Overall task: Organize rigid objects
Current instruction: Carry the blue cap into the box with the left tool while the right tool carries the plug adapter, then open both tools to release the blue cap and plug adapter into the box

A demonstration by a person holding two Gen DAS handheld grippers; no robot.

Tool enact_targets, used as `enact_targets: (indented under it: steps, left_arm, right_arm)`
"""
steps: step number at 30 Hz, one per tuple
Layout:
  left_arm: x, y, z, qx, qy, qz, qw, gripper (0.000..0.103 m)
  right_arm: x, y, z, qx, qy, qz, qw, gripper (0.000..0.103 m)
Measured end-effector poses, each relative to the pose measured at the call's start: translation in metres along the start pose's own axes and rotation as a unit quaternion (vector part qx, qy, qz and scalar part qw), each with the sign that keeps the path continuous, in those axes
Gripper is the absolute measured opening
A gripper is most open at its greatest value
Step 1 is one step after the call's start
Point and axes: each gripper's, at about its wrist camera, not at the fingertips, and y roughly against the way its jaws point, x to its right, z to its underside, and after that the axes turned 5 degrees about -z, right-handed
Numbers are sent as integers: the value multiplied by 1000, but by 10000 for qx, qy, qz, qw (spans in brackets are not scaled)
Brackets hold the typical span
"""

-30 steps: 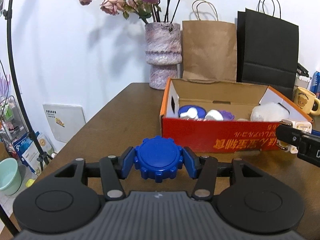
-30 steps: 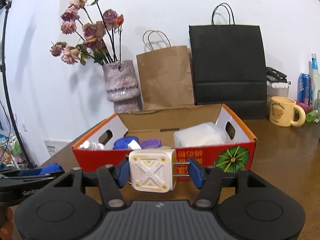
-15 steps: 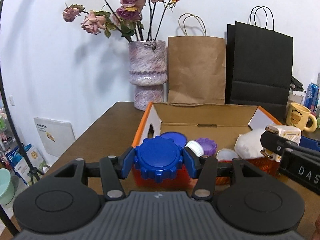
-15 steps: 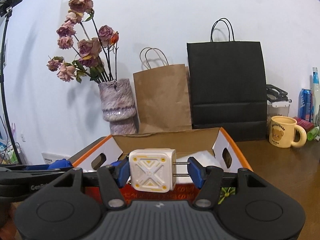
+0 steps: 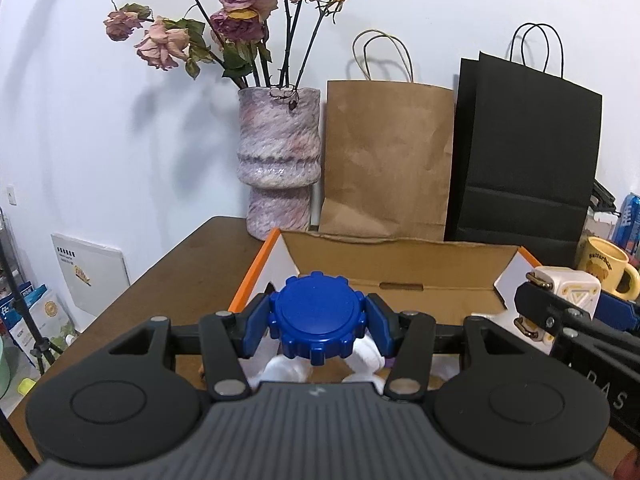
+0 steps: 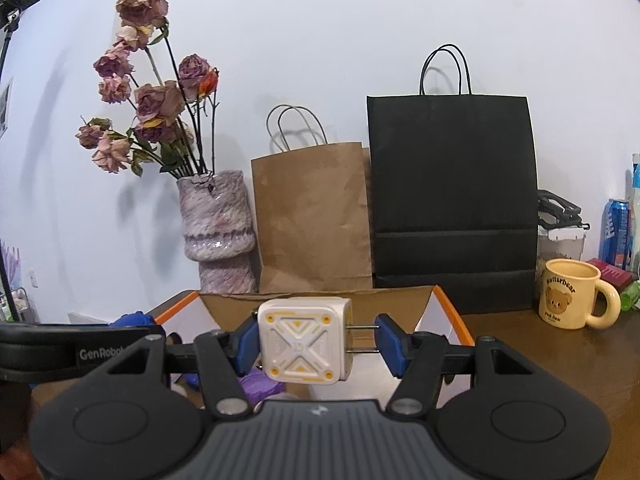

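My left gripper (image 5: 316, 327) is shut on a round blue ribbed lid (image 5: 315, 316) and holds it over the left part of an open orange cardboard box (image 5: 256, 268). My right gripper (image 6: 317, 347) is shut on a white and yellow plug adapter (image 6: 302, 345), its metal prongs pointing right, over the same box (image 6: 450, 312). The adapter also shows at the right in the left wrist view (image 5: 568, 286). White items (image 5: 280, 370) and a purple lid (image 6: 260, 386) lie in the box below the grippers.
A purple vase of dried roses (image 5: 280, 164), a brown paper bag (image 5: 384, 164) and a black paper bag (image 5: 524, 156) stand behind the box on the brown table (image 5: 192, 264). A yellow bear mug (image 6: 572, 294) and cans (image 6: 616, 232) stand at the right.
Both grippers have risen and moved forward from in front of the box to above it, each still holding its object. The box's red front wall has dropped out of view.
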Motion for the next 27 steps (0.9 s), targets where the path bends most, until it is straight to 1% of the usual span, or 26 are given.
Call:
enact_targets:
  steps: [19,24,27]
  left_arm:
    - [22,-59,-19,-18,-222,-21,9997,53]
    - [21,-69,-21,-59,-258,-9,9996,54]
    - [21,-72,-22,-70,-309,23,9995,55]
  right_arm:
    - [22,-62,-9,-42,238,45,9997,59]
    - [28,-73,-10,-108,297,21,9995,59]
    - [30,-79,-10,-217,355,-13,9991,60]
